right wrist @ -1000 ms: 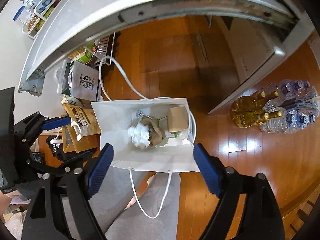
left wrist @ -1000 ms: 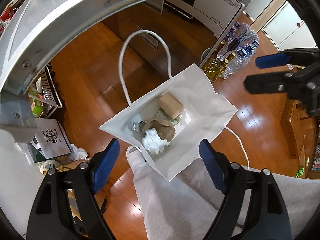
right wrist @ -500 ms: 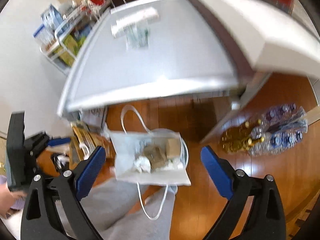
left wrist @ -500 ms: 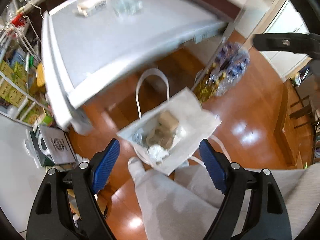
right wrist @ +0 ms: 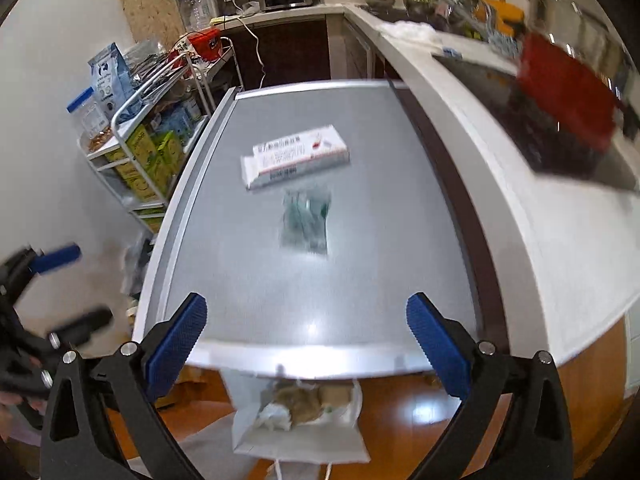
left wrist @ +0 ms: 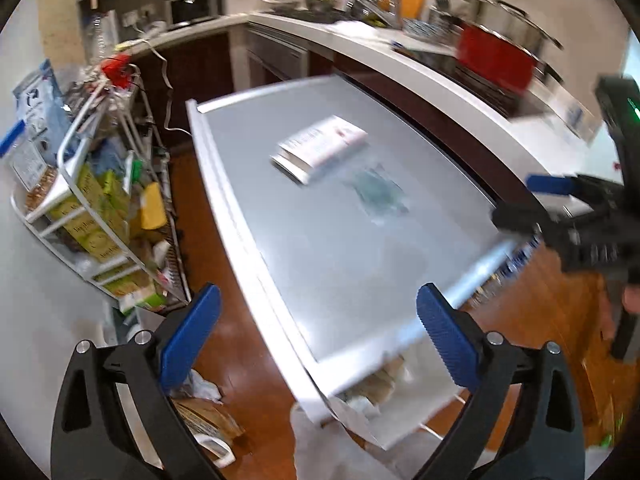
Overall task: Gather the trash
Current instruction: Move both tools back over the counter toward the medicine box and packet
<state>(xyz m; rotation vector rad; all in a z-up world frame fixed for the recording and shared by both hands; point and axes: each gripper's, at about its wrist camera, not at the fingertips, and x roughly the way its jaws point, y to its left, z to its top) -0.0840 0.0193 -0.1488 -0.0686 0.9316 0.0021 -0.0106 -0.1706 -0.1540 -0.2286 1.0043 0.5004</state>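
A white medicine box (left wrist: 320, 148) (right wrist: 295, 155) and a crumpled clear-green plastic wrapper (left wrist: 378, 194) (right wrist: 306, 220) lie on the grey table (left wrist: 360, 272) (right wrist: 320, 296). A white paper bag (right wrist: 300, 436) (left wrist: 372, 420) holding crumpled tissue and brown paper stands on the floor below the table's near edge. My left gripper (left wrist: 318, 340) is open and empty above the table's near corner. My right gripper (right wrist: 306, 342) is open and empty above the near edge, and it shows at the right of the left wrist view (left wrist: 532, 204).
A wire rack (left wrist: 100, 216) (right wrist: 148, 136) of boxes stands left of the table. A white counter (left wrist: 440, 80) (right wrist: 540, 220) with a red pot (left wrist: 496, 58) (right wrist: 568, 96) runs behind and to the right. Wooden floor (left wrist: 224, 380) surrounds the bag.
Both grippers have risen and tilted up from looking down into the bag on the floor to looking across the table top. The box and wrapper came into view.
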